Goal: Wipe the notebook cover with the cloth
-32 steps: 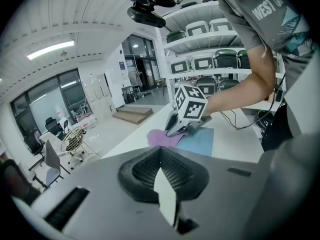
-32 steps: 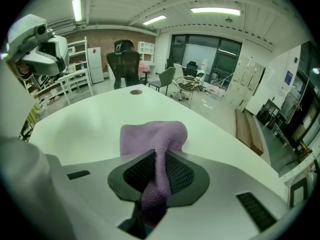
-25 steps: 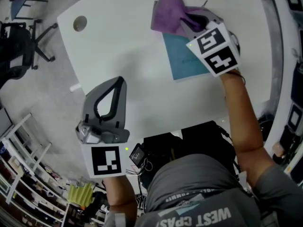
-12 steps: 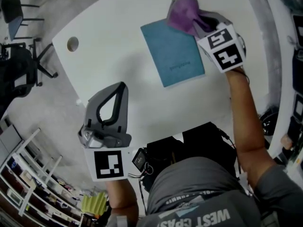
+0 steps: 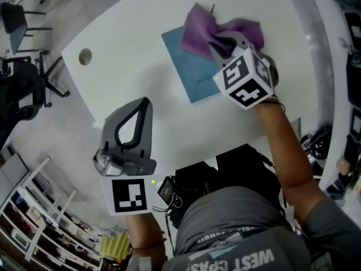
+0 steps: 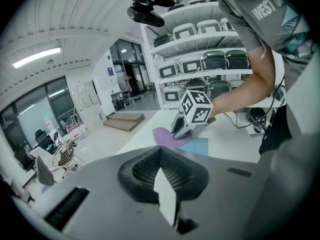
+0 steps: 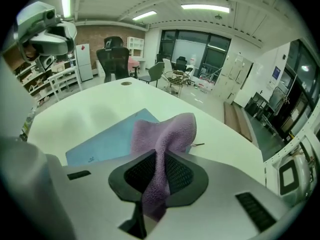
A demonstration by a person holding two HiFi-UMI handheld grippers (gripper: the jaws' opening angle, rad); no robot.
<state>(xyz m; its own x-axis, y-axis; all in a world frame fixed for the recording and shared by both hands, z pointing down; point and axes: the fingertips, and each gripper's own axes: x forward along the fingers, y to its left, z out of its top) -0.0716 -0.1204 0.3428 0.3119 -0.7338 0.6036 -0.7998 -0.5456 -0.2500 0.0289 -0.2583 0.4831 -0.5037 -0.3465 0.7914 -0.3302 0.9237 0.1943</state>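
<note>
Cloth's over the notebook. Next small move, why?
Probably drag the right gripper with the cloth back toward the person along the notebook: its jaws, just closed tighter, clamp the cloth, which covers only the far end; the near cover is bare.

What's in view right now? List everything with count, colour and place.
table: one, white, with a round hole near its left corner
notebook: one, blue, flat on the table
cloth: one, purple, draped over the notebook's far end
office chairs: at least two, black, floor left of the table
shelf rack: one, white, lower left floor
left gripper: one, grey, jaws together, empty, by the table's near edge
right gripper: one, grey, clamped on the cloth
</note>
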